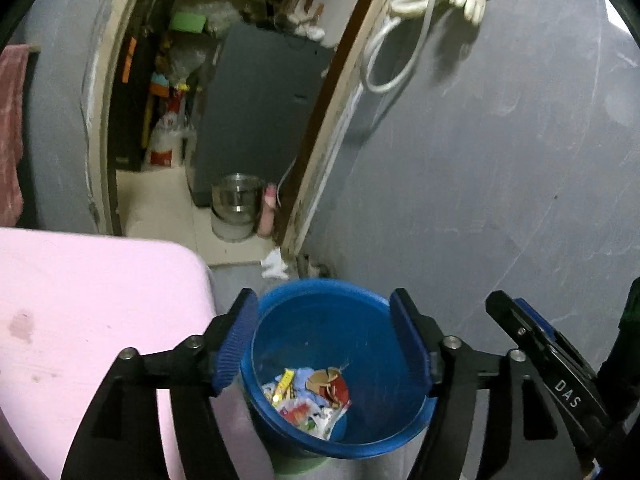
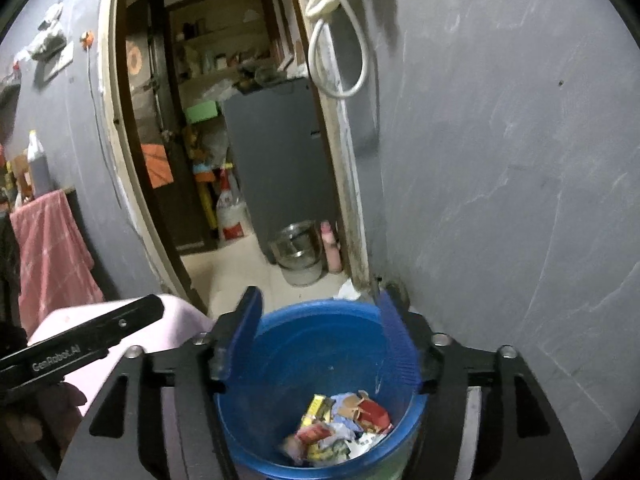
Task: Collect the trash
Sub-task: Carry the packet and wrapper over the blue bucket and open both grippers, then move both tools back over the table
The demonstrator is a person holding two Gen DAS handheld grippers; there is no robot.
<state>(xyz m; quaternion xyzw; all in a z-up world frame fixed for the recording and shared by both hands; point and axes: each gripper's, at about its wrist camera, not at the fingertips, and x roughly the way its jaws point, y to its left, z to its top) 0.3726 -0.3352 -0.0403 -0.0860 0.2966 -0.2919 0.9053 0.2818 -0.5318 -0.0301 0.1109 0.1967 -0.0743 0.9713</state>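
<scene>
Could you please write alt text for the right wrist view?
The right claw hangs open and empty above a blue bucket holding crumpled wrappers. Behind it a grey wall and an open doorway show; the left claw's arm juts in beside a pink surface.

My ribbed blue pads (image 1: 236, 344) are hovering over a glossy plastic bucket (image 1: 360, 320) holding crinkled paper wrappers (image 1: 312, 400); a shiny metal pot (image 1: 236, 196) is gleaming beyond.
</scene>
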